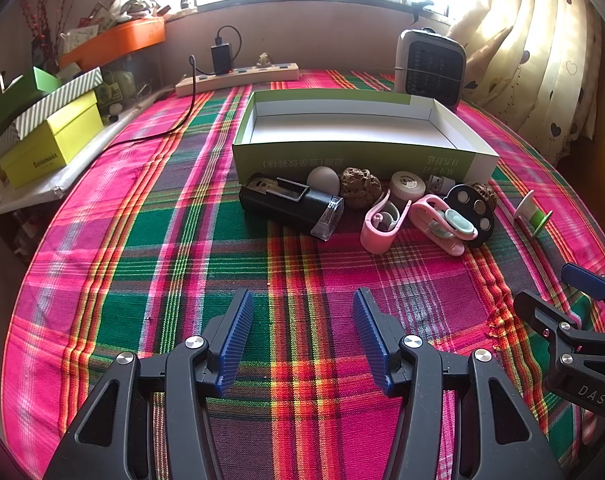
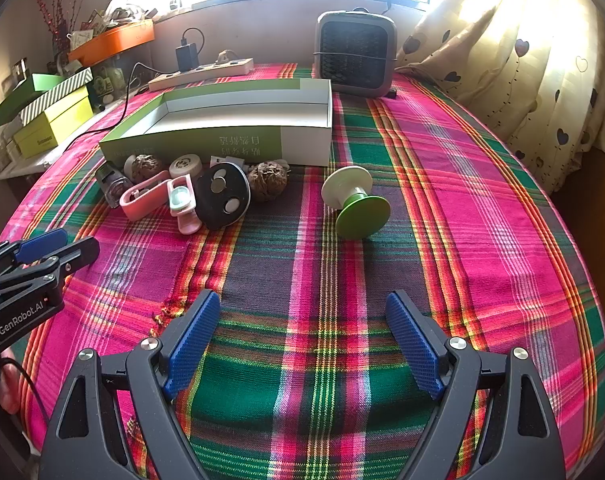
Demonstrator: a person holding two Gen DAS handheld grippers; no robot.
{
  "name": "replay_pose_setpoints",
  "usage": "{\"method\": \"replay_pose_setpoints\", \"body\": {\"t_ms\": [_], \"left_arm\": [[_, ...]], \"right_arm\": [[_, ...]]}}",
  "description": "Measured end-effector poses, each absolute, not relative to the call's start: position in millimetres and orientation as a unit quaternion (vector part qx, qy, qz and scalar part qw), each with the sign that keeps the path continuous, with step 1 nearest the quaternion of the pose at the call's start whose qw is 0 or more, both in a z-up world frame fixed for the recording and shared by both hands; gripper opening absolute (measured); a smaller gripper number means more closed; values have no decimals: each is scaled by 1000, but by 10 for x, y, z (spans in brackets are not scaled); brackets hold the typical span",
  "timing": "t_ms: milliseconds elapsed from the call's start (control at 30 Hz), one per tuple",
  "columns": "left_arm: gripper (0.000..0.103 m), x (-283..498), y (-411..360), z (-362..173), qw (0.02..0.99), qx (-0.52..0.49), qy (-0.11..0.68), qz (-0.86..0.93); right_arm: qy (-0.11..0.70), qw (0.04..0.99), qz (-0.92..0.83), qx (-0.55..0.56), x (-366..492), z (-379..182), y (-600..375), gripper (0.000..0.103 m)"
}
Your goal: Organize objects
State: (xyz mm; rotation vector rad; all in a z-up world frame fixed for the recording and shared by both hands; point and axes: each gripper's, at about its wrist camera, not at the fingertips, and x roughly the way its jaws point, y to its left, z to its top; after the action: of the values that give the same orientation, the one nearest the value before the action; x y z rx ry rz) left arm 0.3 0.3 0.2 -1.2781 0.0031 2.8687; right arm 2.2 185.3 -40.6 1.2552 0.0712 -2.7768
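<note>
The left gripper [image 1: 302, 300] hovers over the plaid cloth-covered surface [image 1: 182, 248] with its blue-padded jaws spread wide and nothing between them. The right gripper [image 2: 302, 304] is likewise wide open and empty.

Ahead of the left gripper lies a black oblong device with a clear end cap [image 1: 290, 206], its long axis running crosswise, cap end pointing right and slightly toward the gripper. To its right sit two pink plastic clips [image 1: 382, 220], a black round disc with silver spots [image 1: 472, 208], a white round jar [image 1: 407, 186], a wrinkled brown walnut [image 1: 359, 188] and a pale egg-shaped ball [image 1: 323, 180].

Ahead of the right gripper, a white-and-green spool [image 2: 356, 202] lies on its side, its axis pointing toward the gripper and to the right, green flange nearer.

Beyond the cluster stands a shallow green-and-white cardboard box [image 1: 354, 154], long side crosswise, open on top with only its white bottom showing.
</note>
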Motion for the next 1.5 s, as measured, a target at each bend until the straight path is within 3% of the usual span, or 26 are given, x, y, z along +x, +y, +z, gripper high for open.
{"method": "replay_pose_setpoints", "body": {"t_ms": [1500], "left_arm": [[52,-33,3,12,15,-410,7,912]], "right_arm": [[24,48,-909,413,22,-401,1832,85]]}}
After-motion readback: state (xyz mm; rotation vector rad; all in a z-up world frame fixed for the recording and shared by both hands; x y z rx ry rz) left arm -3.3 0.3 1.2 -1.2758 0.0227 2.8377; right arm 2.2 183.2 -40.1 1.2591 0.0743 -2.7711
